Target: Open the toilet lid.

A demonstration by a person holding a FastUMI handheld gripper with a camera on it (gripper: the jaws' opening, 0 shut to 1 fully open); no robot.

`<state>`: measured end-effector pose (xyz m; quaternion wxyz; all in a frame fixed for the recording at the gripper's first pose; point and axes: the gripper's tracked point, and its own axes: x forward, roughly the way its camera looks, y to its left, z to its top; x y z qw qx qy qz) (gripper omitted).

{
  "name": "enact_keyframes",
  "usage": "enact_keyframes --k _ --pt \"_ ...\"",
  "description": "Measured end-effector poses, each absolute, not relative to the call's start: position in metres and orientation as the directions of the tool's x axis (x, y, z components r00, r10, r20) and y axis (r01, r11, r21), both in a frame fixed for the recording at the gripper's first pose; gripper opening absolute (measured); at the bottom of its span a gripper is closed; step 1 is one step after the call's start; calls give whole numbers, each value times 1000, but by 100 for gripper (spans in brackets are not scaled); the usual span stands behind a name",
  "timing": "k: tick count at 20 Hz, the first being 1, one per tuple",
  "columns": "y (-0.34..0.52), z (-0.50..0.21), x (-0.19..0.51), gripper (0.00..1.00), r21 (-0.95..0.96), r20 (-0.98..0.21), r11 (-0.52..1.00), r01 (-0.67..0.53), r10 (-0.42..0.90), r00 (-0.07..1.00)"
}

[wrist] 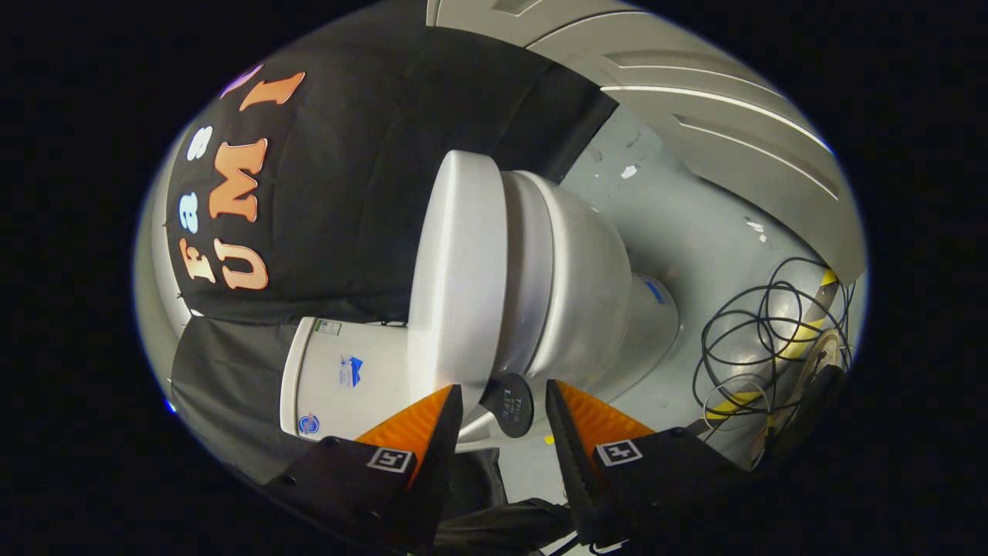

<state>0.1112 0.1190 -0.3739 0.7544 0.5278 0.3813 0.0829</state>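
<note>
Task status: not yet done, by my reading. The lid (455,270) lies flat on the seat (529,270), with no gap visible between them along the seam. The view is rolled sideways, so the toilet appears on its side, with the tank (347,378) at one end and the bowl (587,286) beneath the seat.

Your gripper (502,413) is spread and holds nothing. A round black tab (509,403) fixed at the lid's front rim sits between the fingertips, and neither finger presses on it. What remains, in my judgement: close on that tab or hook the rim, then swing the lid up toward the tank.

Materials:
- The lid and seat are smooth, glossy white plastic, rounded at the edges.
- The bowl is glazed and curved, tapering to its foot.
- The fingers (594,421) are orange with black toothed inner faces.
- The floor (695,224) is dull grey with scuffs.
- Loose black cables (772,332) lie coiled on the floor beyond the bowl.
</note>
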Motion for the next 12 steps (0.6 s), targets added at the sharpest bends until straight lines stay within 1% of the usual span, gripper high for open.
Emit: enact_keyframes --k 1,4,5,6,11,12 --pt "120 -374 113 70 858 -488 432 277 521 700" --pt "122 -381 116 37 848 -505 444 289 514 693" --pt "121 -382 118 32 854 -500 429 294 519 693" --pt "119 -380 116 24 859 -496 415 300 527 690" --pt "114 -380 118 24 872 -475 392 294 530 702" --pt "120 -380 121 17 877 -469 376 300 530 706"
